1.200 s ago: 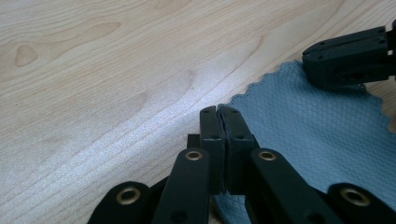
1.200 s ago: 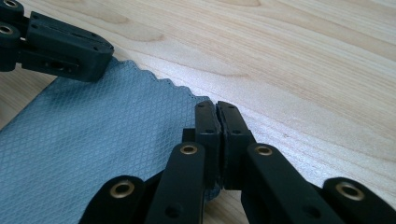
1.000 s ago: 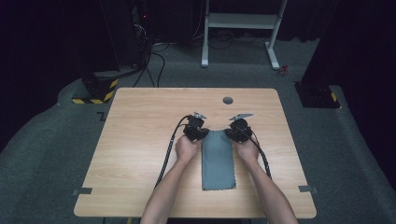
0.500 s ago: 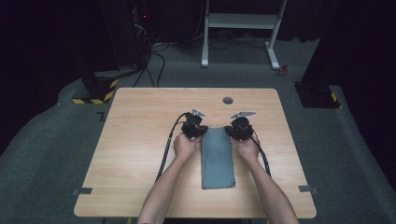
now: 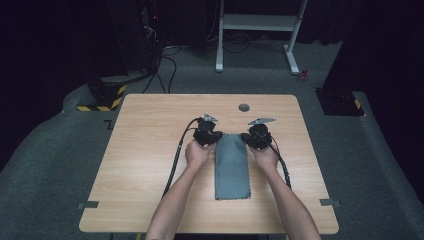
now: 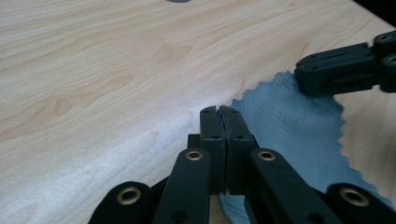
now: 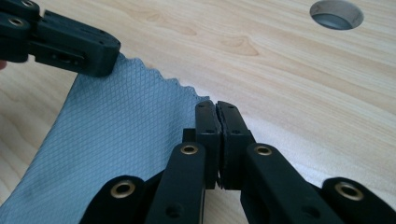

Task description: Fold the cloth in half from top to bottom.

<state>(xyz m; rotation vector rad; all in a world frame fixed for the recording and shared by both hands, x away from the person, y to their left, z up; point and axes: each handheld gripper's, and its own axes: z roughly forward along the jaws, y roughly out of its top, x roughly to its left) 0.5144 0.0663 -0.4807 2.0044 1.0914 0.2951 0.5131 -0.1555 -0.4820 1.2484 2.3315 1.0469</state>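
Both hand-held grippers, left hand-held gripper and right hand-held gripper, are now sitting clamped on the far corners of the grey microfiber cloth, having spread slightly apart since a second ago, pulling it flat along the bench, likely readying a fold.

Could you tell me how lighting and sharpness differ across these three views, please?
High view: the table is brightly lit, surroundings dark, image slightly soft. Left gripper view: pale glare on the wood beside the cloth; near jaws soft. Right gripper view: even light, the cloth's weave crisp.
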